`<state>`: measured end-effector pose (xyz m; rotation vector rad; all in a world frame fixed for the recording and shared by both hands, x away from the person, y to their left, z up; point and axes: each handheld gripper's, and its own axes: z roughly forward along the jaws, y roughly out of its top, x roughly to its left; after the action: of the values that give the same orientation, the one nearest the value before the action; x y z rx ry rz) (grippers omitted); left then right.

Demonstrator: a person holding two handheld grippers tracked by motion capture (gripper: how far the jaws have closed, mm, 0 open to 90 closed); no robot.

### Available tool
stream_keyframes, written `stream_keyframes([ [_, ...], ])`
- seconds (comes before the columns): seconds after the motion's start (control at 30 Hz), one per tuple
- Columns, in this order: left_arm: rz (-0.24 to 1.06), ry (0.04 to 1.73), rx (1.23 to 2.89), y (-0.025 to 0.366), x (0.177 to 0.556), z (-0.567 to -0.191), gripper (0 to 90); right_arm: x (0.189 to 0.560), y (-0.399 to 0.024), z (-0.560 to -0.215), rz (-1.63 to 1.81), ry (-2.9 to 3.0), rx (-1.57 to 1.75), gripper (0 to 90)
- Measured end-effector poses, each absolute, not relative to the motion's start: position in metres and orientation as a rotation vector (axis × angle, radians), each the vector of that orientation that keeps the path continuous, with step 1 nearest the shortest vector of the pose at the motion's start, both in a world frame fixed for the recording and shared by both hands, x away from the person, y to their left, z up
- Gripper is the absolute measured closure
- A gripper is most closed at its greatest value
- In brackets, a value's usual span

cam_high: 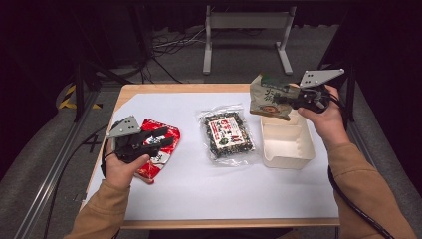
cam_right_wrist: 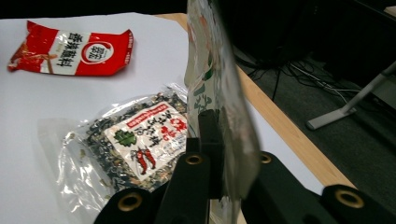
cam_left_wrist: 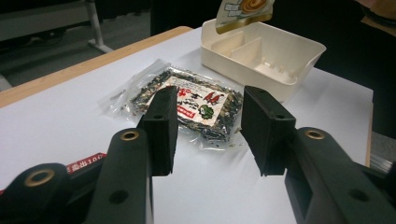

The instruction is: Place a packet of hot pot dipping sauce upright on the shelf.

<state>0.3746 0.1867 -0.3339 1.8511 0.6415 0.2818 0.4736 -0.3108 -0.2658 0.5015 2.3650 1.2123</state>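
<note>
My left tongs sit at the bottom of the left gripper view, jaws apart with nothing between them, only bare white tabletop showing through the gap. In the high view these left tongs lie at the left of the frame over the red snack packet, which lies flat there; whether they touch it I cannot tell from that angle. Beyond the jaws, at the middle of the left gripper view, lies the clear seaweed bag with its white label, flat on the tabletop. Behind it, at the upper right, stands the cream divided box, open side up.

My right tongs are at the upper right of the high view, clamped tight on the green-and-beige pouch, which hangs in the air above the far end of the box. In the right gripper view the pouch stands edge-on, rising from the closed jaws up the middle of the frame, with the seaweed bag at lower left and the red packet at upper left.
</note>
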Motion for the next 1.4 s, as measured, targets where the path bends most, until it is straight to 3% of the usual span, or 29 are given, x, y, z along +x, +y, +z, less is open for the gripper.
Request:
stream_keyframes([
  [0.6, 0.294, 0.704, 1.855, 0.201, 0.366, -0.342, 56.0, 0.507, -0.342, -0.27, 1.173, 2.345, 0.534, 89.3],
  [1.4, 0.289, 0.771, 1.855, 0.212, 0.358, -0.351, 54.8, 0.538, -0.359, -0.303, 1.106, 2.405, 0.551, 89.3],
])
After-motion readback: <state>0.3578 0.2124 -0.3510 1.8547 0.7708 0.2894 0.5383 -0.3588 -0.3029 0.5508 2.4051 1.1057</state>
